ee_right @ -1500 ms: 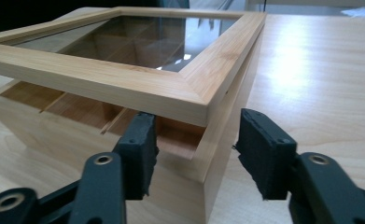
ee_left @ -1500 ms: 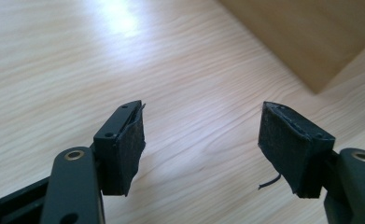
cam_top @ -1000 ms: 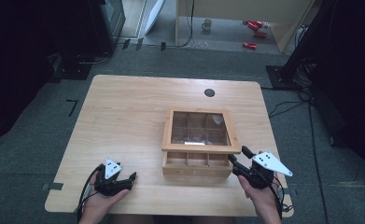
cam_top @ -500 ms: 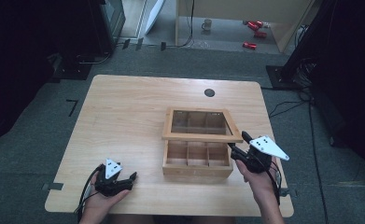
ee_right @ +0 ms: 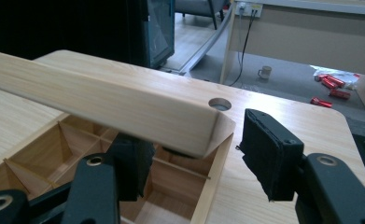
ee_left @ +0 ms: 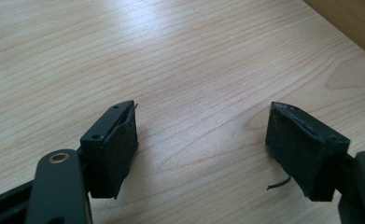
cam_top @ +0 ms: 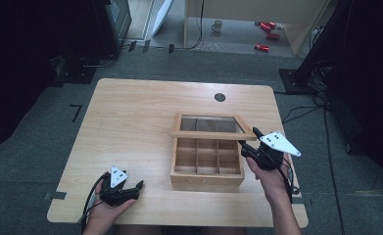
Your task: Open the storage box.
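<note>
My right tongs (cam_top: 248, 142) sit at the right front corner of the lid (cam_top: 212, 126) of the wooden compartment box (cam_top: 207, 161), which stands a little right of centre on the light wooden surface (cam_top: 130, 132). The lid is a wooden frame around a glass pane, raised at its front edge and tilted back toward the far side, so the grid of small compartments below is open to the high view. In the right gripper view, my right tongs (ee_right: 194, 158) are spread, one jaw under the lid's corner over a compartment, the other jaw out beyond the box's right wall; the lid's wooden edge (ee_right: 101, 105) lies across the dark jaw beneath it, and I cannot tell whether the outer jaw touches anything. My right hand (cam_top: 272, 181) comes in from the near right edge.

My left tongs (cam_top: 136, 188) rest low on the surface near its front left corner, well apart from the box. In the left gripper view, my left tongs (ee_left: 201, 140) stand wide, with bare wood grain between the jaws and nothing held.

On the floor beyond the surface stand a mug (cam_top: 218, 25) and some red cans (cam_top: 266, 29).
</note>
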The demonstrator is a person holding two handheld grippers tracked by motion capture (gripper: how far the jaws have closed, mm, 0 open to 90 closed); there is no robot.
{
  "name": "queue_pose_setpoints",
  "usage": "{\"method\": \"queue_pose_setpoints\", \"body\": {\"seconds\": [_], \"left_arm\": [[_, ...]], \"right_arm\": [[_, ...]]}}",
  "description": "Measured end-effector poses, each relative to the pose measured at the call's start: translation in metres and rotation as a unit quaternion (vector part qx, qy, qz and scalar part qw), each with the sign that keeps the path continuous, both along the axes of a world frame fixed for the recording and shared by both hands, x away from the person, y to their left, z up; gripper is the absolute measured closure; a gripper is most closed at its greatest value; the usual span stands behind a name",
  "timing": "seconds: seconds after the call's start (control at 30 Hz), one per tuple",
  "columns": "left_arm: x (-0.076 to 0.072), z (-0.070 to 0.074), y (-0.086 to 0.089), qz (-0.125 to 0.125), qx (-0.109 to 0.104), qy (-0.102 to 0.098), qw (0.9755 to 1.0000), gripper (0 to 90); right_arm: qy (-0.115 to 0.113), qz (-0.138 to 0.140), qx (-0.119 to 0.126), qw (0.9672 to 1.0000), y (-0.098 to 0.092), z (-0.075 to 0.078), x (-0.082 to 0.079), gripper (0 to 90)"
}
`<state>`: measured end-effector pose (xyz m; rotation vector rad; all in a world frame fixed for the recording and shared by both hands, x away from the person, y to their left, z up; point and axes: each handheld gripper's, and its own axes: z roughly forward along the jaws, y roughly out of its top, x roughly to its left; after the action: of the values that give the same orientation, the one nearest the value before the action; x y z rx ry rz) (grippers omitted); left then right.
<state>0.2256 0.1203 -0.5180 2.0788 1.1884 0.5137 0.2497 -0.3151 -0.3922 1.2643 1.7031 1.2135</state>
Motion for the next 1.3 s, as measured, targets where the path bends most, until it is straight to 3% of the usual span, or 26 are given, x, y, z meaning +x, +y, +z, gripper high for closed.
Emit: {"method": "queue_pose_setpoints", "body": {"seconds": [0.27,0.4,0.83,0.97,1.13,1.3], "left_arm": [[0.000,0.000,0.000,0.001,-0.001,-0.001,1.0000,25.8],[0.000,0.000,0.000,0.001,0.000,-0.001,1.0000,25.9],[0.001,0.000,0.000,0.001,0.001,-0.001,1.0000,25.8],[0.001,0.000,0.000,0.001,0.000,-0.001,1.0000,25.8],[0.001,0.000,-0.001,0.001,0.000,-0.001,1.0000,25.8],[0.001,0.000,-0.001,0.001,0.000,-0.001,1.0000,25.8]], "right_arm": [[-0.012,0.008,0.004,0.9999,-0.002,0.004,0.007,45.2],[-0.023,0.014,-0.007,0.9996,-0.002,0.007,0.012,47.3],[-0.042,0.020,-0.013,0.9988,-0.002,0.010,0.026,49.8],[-0.044,0.016,-0.009,0.9989,-0.004,0.012,0.030,53.1],[-0.046,-0.002,0.001,0.9989,-0.006,0.014,0.036,64.2],[-0.047,-0.002,-0.003,0.9989,-0.007,0.017,0.040,64.9]]}}
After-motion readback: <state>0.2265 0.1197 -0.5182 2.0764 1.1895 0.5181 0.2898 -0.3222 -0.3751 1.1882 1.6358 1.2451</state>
